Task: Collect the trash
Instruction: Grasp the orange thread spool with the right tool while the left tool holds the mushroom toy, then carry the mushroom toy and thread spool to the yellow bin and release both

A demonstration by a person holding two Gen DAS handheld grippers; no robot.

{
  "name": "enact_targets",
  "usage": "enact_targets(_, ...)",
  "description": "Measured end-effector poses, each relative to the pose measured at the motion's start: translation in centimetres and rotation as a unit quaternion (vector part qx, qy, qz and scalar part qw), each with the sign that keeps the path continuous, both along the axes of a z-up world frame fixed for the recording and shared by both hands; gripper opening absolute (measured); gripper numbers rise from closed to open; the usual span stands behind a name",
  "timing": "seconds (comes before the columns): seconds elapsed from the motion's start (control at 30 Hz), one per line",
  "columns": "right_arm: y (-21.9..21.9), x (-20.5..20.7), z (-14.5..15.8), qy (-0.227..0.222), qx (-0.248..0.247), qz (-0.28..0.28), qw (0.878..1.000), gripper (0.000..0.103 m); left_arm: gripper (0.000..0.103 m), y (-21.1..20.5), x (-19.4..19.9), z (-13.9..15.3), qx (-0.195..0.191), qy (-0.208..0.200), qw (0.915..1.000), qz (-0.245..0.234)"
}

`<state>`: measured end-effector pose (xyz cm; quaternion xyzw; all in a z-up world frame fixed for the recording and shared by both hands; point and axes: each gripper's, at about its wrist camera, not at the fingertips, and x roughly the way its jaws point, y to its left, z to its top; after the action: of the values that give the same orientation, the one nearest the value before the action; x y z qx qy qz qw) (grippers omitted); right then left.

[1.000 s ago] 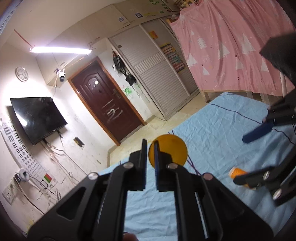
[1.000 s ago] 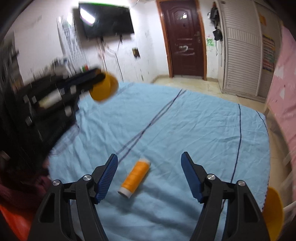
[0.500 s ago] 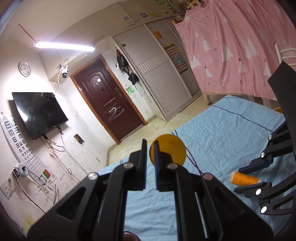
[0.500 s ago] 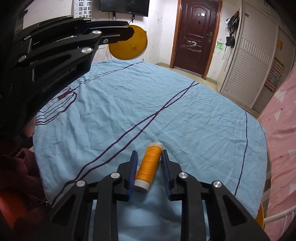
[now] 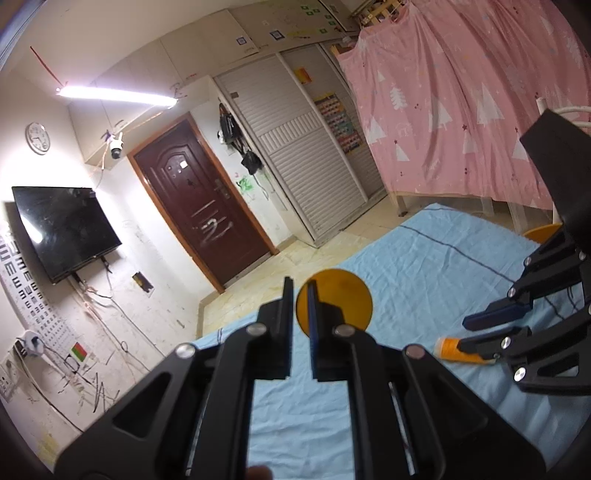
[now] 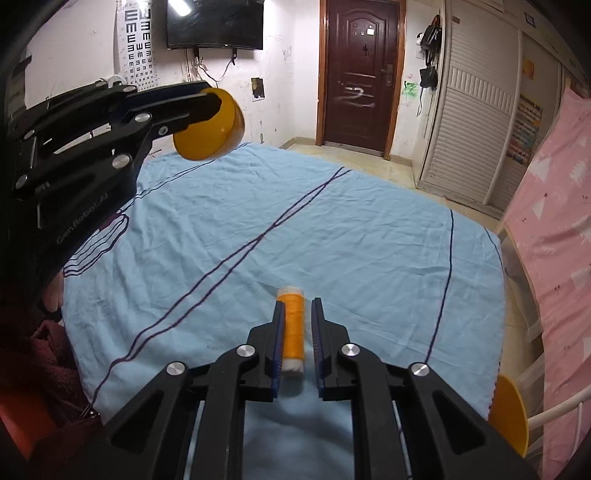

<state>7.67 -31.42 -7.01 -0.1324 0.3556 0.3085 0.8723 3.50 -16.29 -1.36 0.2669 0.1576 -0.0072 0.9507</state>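
Spool of orange thread [image 6: 292, 329] lies on the blue bedsheet [image 6: 369, 251], long axis parallel to the right tool [image 6: 297, 314], whose jaws bracket it, not visibly touching. Left tool [image 5: 300, 295] grips a round orange plastic bowl [image 5: 341, 301], held aloft.

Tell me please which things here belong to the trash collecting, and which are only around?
Belong to the job:
orange thread spool, between the right gripper fingers
orange bowl, held by the left gripper

Only around:
blue sheet
television
door
pink curtain
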Motion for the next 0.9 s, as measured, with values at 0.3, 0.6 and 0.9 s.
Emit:
enact_targets(0.3, 1.0, 0.0, -0.4, 0.021, 0.008, 0.011, 1.000, 0.007, 0.006, -0.3, 0.0, 0.3, 0.000, -0.002, 1.0000, -0.001)
enact_targets(0.6, 3.2, -0.4, -1.2, 0.008, -0.037, 0.008, 0.999, 0.007, 0.006, -0.1, 0.1, 0.6, -0.009, -0.005, 0.9999, 0.003)
enact_targets(0.9, 0.6, -0.1, -0.2, -0.008, -0.016, -0.033, 0.999, 0.007, 0.006, -0.5, 0.0, 0.9, -0.017, -0.010, 0.9998, -0.003)
